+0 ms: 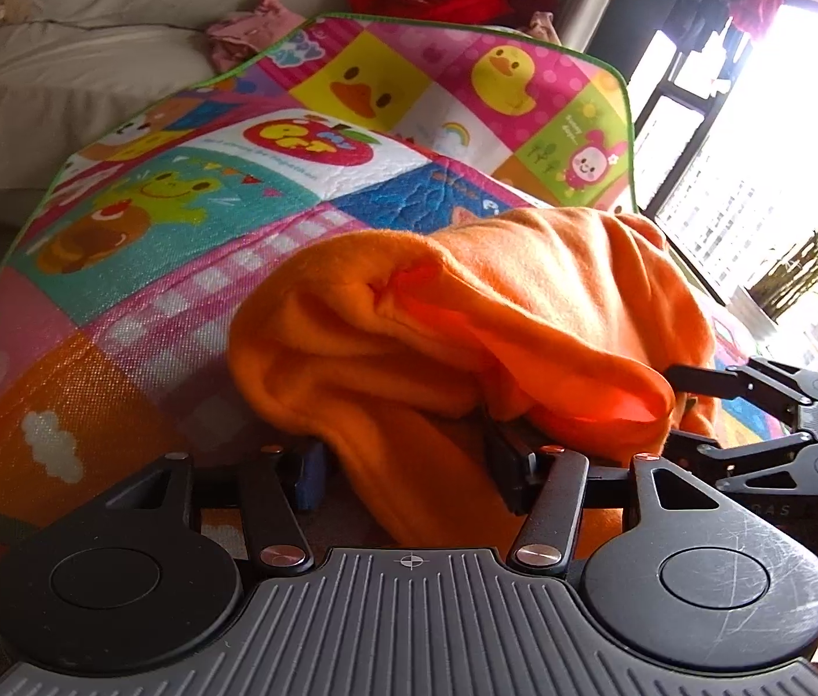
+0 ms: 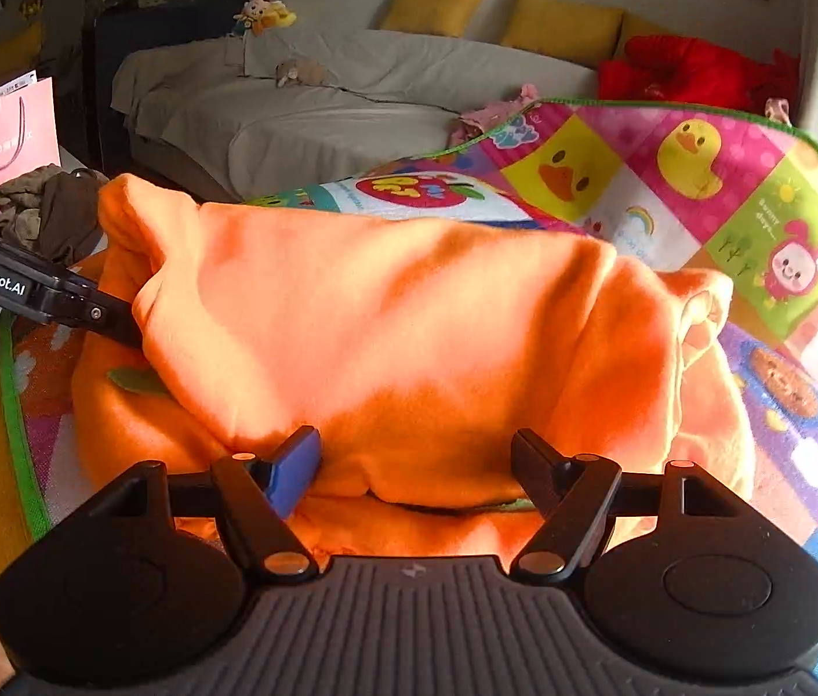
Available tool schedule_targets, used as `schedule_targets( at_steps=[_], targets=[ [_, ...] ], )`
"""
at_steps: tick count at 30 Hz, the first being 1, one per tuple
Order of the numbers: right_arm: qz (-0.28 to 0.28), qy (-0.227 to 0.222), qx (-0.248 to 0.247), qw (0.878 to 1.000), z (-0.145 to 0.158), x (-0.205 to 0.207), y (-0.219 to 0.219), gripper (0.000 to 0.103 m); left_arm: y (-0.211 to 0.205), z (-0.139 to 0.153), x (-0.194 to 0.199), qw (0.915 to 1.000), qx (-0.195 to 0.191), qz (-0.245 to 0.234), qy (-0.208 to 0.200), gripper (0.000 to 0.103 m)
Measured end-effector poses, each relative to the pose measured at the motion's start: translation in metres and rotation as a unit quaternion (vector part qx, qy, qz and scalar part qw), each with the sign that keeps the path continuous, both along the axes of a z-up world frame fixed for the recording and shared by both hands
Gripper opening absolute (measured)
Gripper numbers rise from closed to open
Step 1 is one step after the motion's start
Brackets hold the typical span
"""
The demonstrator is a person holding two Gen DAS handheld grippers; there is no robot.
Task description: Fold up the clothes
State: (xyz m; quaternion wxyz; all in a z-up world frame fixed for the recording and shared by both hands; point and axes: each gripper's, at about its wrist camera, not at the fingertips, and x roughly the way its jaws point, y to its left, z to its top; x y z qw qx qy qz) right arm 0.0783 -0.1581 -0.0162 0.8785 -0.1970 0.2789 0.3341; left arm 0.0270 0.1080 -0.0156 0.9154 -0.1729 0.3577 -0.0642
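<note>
An orange fleece garment (image 1: 466,313) lies bunched in a thick fold on a colourful cartoon play mat (image 1: 177,267). My left gripper (image 1: 409,470) is open, its jaws wide apart, with the garment's near fold draped between and over them. My right gripper (image 2: 414,464) is open too, its jaws spread at the near edge of the same garment (image 2: 385,313). The right gripper also shows at the right edge of the left wrist view (image 1: 698,412), its tips under the cloth. The left gripper enters the right wrist view (image 2: 119,325) at the garment's left side.
The mat (image 2: 698,174) has a green border. Behind it stands a grey sofa (image 2: 351,98) with yellow cushions, a red garment (image 2: 693,72) and pink clothes (image 2: 490,110). A pink bag (image 2: 14,133) and brown clothes (image 2: 55,203) lie at left. A bright window (image 1: 785,174) is at right.
</note>
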Motion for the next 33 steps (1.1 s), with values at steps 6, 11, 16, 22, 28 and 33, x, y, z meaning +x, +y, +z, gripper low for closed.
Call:
schedule_targets(
  at_steps=[6,11,16,22,28,33],
  targets=[
    [0.049,-0.066,-0.016,0.996,0.014,-0.032,0.018,0.079,0.005,0.004,-0.004,0.9999,0.003,0.014,0.002,0.067],
    [0.096,-0.06,-0.031,0.993,0.004,-0.047,0.047,0.082,0.009,0.009,-0.007,0.9997,0.008,0.022,0.0,0.07],
    [0.143,-0.053,-0.046,0.987,-0.006,-0.063,0.075,0.083,0.012,0.012,-0.009,0.9996,0.01,0.027,-0.002,0.072],
    [0.177,-0.046,-0.055,0.982,-0.014,-0.074,0.099,0.083,0.019,0.014,-0.013,0.9993,0.01,0.035,-0.005,0.074],
    [0.172,-0.09,-0.058,0.979,-0.013,-0.085,0.095,0.081,0.023,0.014,-0.012,0.9992,0.008,0.039,-0.005,0.074],
    [0.173,-0.112,-0.063,0.977,-0.009,-0.09,0.095,0.084,0.02,0.013,-0.011,0.9994,0.007,0.035,-0.004,0.074]
  ],
)
